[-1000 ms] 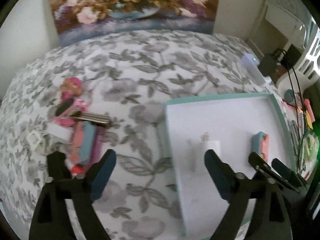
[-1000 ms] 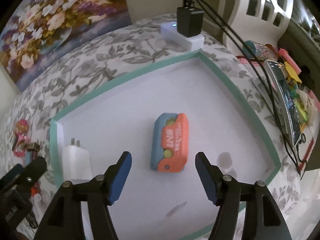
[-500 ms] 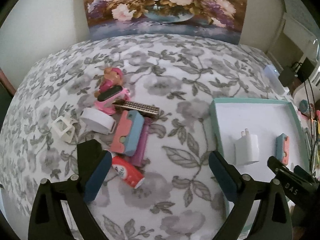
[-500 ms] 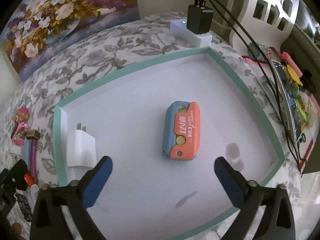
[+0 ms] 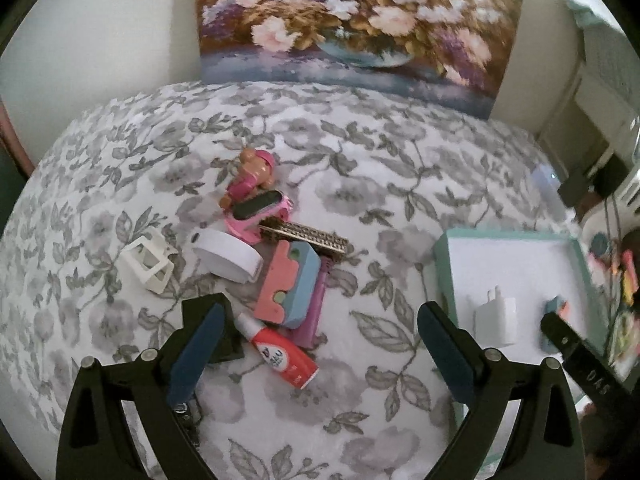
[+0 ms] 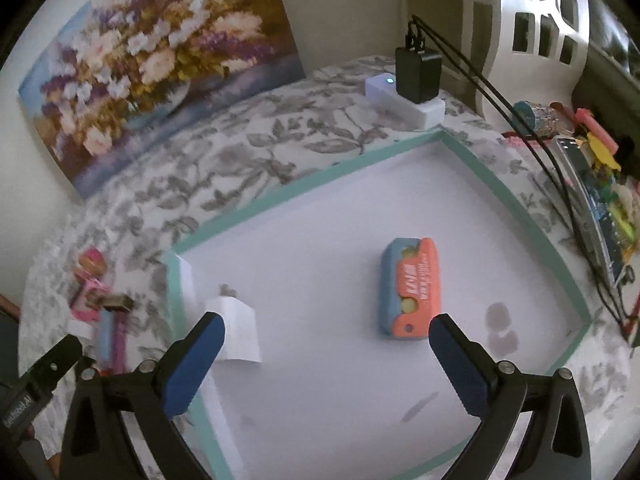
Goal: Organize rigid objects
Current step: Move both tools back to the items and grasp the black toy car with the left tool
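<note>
Left gripper (image 5: 316, 350) hangs over the clutter at the centre-left of its view, jaws spread wide with nothing between them, and the red and white glue bottle (image 5: 280, 350) lies on the floral cloth (image 5: 380, 152) just inside the left finger, cap toward the upper left. That looks like the easiest next pick: it lies apart from the stack above it, where the pink and blue case (image 5: 289, 284) sits on a purple stick (image 5: 314, 308) with the brass comb-like strip (image 5: 304, 236) across the top. To do it well, I'd turn the wrist so the pads meet the bottle's long sides, not its ends, come straight down and close gently, since a round body may roll. A dark flat thing (image 5: 226, 344) under the left finger is hard to make out; best not to pinch it along with the bottle. Over to the right gripper (image 6: 326, 364), released and wide apart above the teal-edged tray (image 6: 500, 184), clutching nothing. In the tray the orange and blue case (image 6: 412, 288) lies right of centre and the white charger (image 6: 238, 330) near the left wall, prongs up-frame. Plenty of bare floor between them for the bottle; set it there, clear of both
</note>
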The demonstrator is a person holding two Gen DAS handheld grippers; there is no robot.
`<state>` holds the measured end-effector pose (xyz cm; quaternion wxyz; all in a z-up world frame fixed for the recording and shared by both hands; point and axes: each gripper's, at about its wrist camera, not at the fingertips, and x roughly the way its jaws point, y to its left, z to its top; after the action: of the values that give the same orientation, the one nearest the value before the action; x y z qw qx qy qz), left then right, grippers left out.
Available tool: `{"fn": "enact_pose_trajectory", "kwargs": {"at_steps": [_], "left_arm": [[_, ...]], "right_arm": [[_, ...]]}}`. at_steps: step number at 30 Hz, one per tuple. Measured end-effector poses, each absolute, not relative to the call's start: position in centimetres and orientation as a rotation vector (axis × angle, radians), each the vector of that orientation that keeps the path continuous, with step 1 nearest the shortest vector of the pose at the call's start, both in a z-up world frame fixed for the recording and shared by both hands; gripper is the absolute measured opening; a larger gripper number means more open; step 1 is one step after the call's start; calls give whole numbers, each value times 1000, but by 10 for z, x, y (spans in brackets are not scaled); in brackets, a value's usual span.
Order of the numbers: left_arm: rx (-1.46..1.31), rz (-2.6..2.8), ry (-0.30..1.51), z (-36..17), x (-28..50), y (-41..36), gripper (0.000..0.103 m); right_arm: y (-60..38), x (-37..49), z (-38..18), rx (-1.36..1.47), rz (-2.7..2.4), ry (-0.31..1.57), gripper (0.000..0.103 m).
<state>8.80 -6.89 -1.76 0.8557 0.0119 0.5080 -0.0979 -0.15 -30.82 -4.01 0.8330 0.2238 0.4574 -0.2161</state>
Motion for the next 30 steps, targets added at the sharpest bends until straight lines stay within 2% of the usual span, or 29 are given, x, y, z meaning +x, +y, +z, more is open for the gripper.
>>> {"fn": "enact_pose_trajectory", "kwargs": {"at_steps": [15, 30], "left_arm": [[-17, -71, 1157, -3, 98, 3, 98], [-113, 10, 1317, -44, 90, 46, 98]], "right_arm": [[-236, 25, -10, 378, -237, 981, 103], [-151, 53, -50, 255, -60, 1168, 103]]}}
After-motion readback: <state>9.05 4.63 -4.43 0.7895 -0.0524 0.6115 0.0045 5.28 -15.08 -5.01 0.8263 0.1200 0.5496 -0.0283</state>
